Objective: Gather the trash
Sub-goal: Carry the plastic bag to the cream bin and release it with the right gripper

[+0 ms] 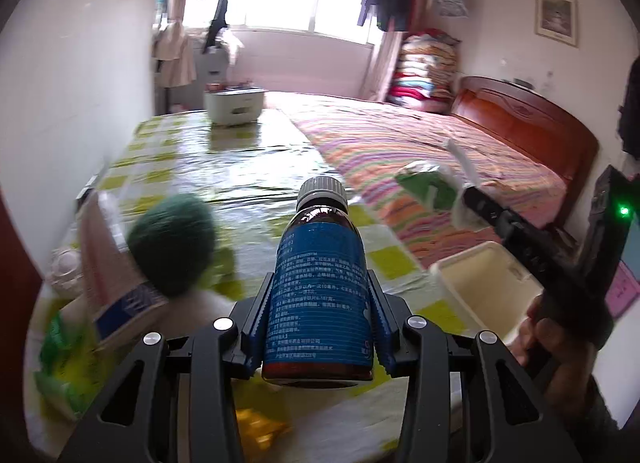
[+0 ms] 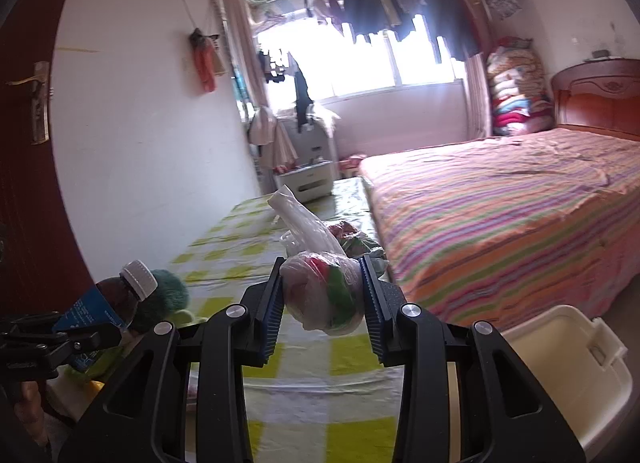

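Observation:
My left gripper (image 1: 320, 295) is shut on a brown medicine bottle (image 1: 320, 283) with a blue label and grey cap, held above the checked table (image 1: 240, 167). It also shows in the right wrist view (image 2: 108, 303) at the left. My right gripper (image 2: 322, 295) is shut on a knotted plastic bag of scraps (image 2: 324, 291), held above the table. The bag and right gripper also show in the left wrist view (image 1: 440, 187) at the right. A cream bin (image 2: 560, 363) stands open at the table's right, below the bag; it also shows in the left wrist view (image 1: 488, 291).
A green fluffy ball (image 1: 172, 247), a pink-and-blue box (image 1: 116, 287) and green wrappers (image 1: 60, 363) lie at the table's left. A white box (image 1: 236, 105) stands at the far end. A striped bed (image 2: 520, 223) lies at the right.

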The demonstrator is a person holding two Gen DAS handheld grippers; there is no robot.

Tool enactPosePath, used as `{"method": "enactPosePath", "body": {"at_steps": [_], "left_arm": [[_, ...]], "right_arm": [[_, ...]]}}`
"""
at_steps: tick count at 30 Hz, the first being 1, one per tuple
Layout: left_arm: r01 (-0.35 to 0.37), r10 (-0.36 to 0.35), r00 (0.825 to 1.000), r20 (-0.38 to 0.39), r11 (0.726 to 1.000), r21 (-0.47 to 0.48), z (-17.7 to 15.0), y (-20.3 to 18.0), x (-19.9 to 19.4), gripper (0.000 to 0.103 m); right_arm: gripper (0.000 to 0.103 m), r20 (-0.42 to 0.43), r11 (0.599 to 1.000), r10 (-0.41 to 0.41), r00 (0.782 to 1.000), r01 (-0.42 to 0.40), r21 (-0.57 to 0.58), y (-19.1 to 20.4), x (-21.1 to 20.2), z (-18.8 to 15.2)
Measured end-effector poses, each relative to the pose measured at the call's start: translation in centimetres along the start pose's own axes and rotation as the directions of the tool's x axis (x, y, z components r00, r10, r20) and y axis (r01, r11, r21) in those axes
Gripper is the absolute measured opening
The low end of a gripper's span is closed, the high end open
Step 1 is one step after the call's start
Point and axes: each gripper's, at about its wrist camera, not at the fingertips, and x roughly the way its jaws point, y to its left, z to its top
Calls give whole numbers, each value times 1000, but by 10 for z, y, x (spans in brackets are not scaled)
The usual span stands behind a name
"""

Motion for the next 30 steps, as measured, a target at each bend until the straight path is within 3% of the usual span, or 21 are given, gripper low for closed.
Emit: {"method": "enactPosePath", "body": {"at_steps": [12,16,23,27,30], "left_arm": [[199,-201,980,9,975,99,41,-82,28,41],[257,-258,966,-2,961,102,38,-103,39,41],[283,-277,959,-66,954,100,28,-119,68,41],[290,-282,955,-90,951,105,24,-129,81,41],[290,-280,954,-104,951,103,22,-134,88,41]], "right_arm": [[35,37,977,-203,978,200,68,-45,-24,-4],[35,16,953,-291,957,288,96,-67,-29,-7],[36,-62,895,-399,915,403,192,-108,-33,-18],[42,-85,868,-421,903,428,252,-120,-34,-20],[58,-94,849,-435,896,442,288,-128,-38,-23]]}}
